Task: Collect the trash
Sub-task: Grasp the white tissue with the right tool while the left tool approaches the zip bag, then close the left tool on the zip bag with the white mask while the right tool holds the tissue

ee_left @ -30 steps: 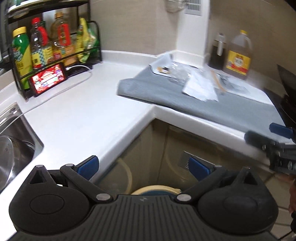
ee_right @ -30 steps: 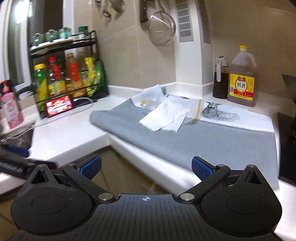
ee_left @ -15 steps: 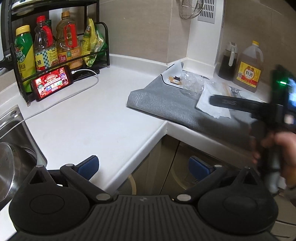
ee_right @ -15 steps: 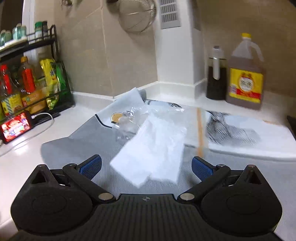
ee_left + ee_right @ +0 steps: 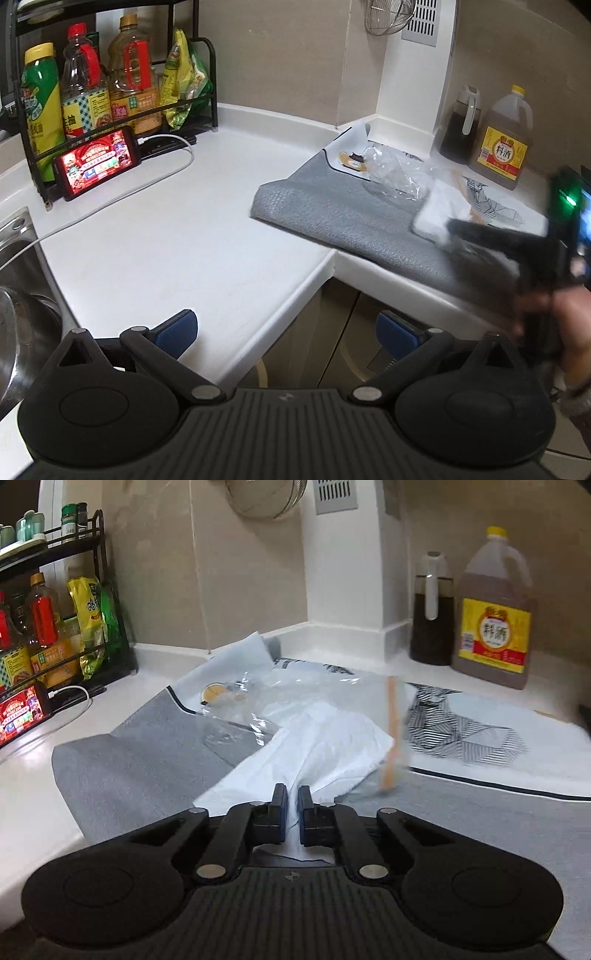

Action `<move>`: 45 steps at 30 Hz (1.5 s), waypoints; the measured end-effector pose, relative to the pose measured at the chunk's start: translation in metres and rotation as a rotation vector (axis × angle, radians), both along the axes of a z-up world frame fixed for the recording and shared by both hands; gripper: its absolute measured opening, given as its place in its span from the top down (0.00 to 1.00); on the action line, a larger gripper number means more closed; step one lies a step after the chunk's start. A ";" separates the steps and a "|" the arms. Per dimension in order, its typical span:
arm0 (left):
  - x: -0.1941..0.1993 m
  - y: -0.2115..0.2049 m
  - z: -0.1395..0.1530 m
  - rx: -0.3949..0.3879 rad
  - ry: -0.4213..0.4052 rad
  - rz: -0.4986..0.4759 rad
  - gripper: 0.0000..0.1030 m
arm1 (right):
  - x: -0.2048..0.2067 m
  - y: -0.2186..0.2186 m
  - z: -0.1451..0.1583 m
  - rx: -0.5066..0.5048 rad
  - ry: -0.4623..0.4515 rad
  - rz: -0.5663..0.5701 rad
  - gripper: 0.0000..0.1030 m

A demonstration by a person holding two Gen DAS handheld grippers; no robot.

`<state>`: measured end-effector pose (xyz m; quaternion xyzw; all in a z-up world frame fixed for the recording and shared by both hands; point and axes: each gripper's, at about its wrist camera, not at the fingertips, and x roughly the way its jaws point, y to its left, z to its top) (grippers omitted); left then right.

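Left wrist view. The left gripper (image 5: 286, 332) hangs over the edge of the white counter (image 5: 166, 236) with its jaws spread wide and nothing between them. On the counter lies a grey mat (image 5: 332, 206) carrying the trash: a white tissue (image 5: 439, 210) and a crumpled clear plastic wrapper (image 5: 391, 170). The right gripper (image 5: 458, 230), blurred and held by a hand (image 5: 565, 332), reaches onto the tissue at the mat's near edge. A phone (image 5: 98, 162) with a lit screen leans against a bottle rack (image 5: 110, 92); a sink (image 5: 18, 280) lies at the far left.

Right wrist view. The right gripper (image 5: 292, 801) is closing, its jaws nearly together with a fold of the white tissue (image 5: 325, 738) pinched between them. The tissue rests on the grey mat (image 5: 147, 760), partly overlapping the clear plastic wrapper (image 5: 280, 690). A thin wooden stick (image 5: 390, 734) lies just beside the tissue. A cooking wine jug (image 5: 493, 616) and a dark sauce bottle (image 5: 432, 613) stand against the wall.
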<state>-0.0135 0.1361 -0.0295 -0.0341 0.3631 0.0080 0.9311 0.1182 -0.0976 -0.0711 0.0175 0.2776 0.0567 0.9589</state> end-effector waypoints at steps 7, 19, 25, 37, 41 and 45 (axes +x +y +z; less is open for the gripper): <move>0.012 -0.026 0.008 0.010 -0.019 -0.045 0.00 | -0.037 -0.074 0.007 -0.080 -0.018 -0.099 0.94; 0.048 -0.057 0.024 0.030 -0.054 -0.070 0.00 | -0.056 -0.124 0.031 -0.069 -0.141 -0.223 0.06; 0.091 -0.079 0.032 -0.045 -0.123 -0.120 0.00 | -0.017 -0.120 0.013 -0.135 -0.056 -0.233 0.02; 0.224 -0.138 -0.009 -0.132 0.015 -0.204 0.00 | 0.009 -0.127 -0.011 -0.100 0.132 -0.305 0.00; 0.252 -0.147 -0.020 -0.098 0.038 -0.206 0.00 | 0.009 -0.130 -0.011 -0.073 0.137 -0.303 0.00; 0.273 -0.154 -0.028 -0.073 0.057 -0.202 0.00 | 0.011 -0.130 -0.010 -0.078 0.138 -0.307 0.00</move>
